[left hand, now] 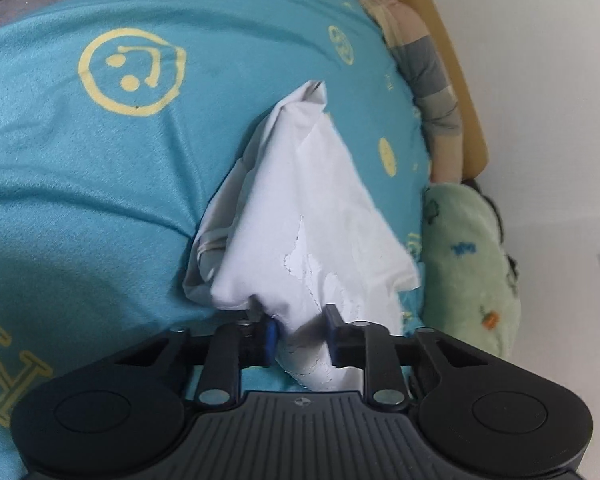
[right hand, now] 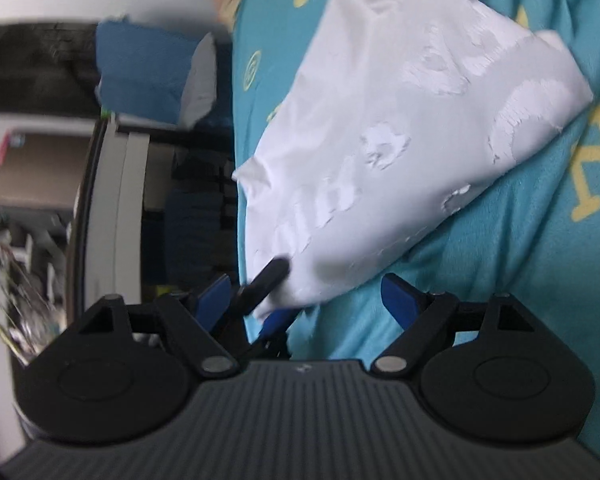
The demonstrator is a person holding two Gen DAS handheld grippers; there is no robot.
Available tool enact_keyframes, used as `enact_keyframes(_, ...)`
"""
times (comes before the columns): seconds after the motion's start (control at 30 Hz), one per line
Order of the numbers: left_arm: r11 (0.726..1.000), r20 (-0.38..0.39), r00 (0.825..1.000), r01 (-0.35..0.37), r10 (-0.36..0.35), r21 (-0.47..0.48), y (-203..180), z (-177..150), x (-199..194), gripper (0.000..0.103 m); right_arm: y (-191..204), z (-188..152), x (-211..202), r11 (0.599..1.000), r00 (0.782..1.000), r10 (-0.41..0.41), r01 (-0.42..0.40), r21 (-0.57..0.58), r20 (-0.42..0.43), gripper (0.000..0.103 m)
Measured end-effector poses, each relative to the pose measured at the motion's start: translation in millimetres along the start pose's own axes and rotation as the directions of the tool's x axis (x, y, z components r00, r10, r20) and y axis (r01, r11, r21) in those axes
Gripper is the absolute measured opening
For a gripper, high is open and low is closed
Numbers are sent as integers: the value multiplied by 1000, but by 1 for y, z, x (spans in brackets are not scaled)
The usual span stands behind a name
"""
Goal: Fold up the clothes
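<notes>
A white garment with white printed marks lies bunched on the teal bed cover. My left gripper is shut on the garment's near edge, with cloth pinched between its blue pads. In the right wrist view the same garment is partly lifted and folded over. My right gripper is open beside the garment's lower corner and holds nothing. The black tip of the left gripper shows in that view, gripping the corner.
The teal cover has yellow smiley and letter prints. A green plush toy and a striped pillow lie by the white wall. Past the bed edge stand a blue cushion and cluttered furniture.
</notes>
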State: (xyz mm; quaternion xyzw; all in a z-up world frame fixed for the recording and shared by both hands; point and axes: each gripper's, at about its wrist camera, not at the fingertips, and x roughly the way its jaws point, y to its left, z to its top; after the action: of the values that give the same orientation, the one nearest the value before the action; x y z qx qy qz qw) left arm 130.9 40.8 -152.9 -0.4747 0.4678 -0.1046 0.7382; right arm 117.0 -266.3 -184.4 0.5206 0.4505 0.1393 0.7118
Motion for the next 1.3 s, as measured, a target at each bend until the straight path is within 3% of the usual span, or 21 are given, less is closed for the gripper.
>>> enact_keyframes(0.1, 998, 26, 998, 54, -54, -14, -4, 2, -7, 17, -5, 10, -4, 999, 997, -36, 34, 23, 63, 85)
enact_keyframes(0.27, 996, 43, 996, 84, -83, -30, -6, 4, -8, 16, -29, 21, -20, 985, 981, -76, 46, 166, 180, 81)
enact_keyframes(0.33, 996, 42, 996, 86, -85, -37, -4, 6, -8, 16, -40, 26, -26, 975, 971, -103, 56, 215, 217, 68)
enact_keyframes(0.4, 995, 39, 995, 95, -93, -42, -5, 7, -8, 16, -46, 30, -28, 968, 968, -107, 49, 247, 228, 47)
enact_keyframes(0.5, 992, 34, 992, 119, -118, -39, -8, 8, -16, 16, -34, 31, -29, 979, 964, -102, 54, 196, 245, 28)
enact_keyframes(0.57, 991, 28, 992, 127, -126, -36, -14, 9, -21, 16, -20, 28, -36, 988, 957, -89, 51, 144, 275, 23)
enact_keyframes(0.77, 991, -2, 993, 121, -121, 59, -68, -2, -48, 16, 14, 18, -89, 999, 941, -48, 42, 25, 335, 21)
enact_keyframes(0.93, 977, -59, 989, 145, -138, 157, -140, -37, -58, 16, 20, 9, -159, 999, 918, -15, 1, 35, 396, 21)
enact_keyframes(1.13, 944, -166, 969, 219, -182, 247, -238, -105, -23, 16, 15, 20, -272, 998, 859, -30, 0, 59, 511, 21)
enact_keyframes(1.23, 921, -236, 948, 274, -211, 277, -301, -139, 16, 16, 16, 43, -336, 998, 804, -56, 29, 55, 592, 21)
enact_keyframes(1.3, 898, -291, 925, 330, -246, 290, -349, -163, 44, 16, 22, 65, -382, 997, 755, -71, 52, 49, 652, 21)
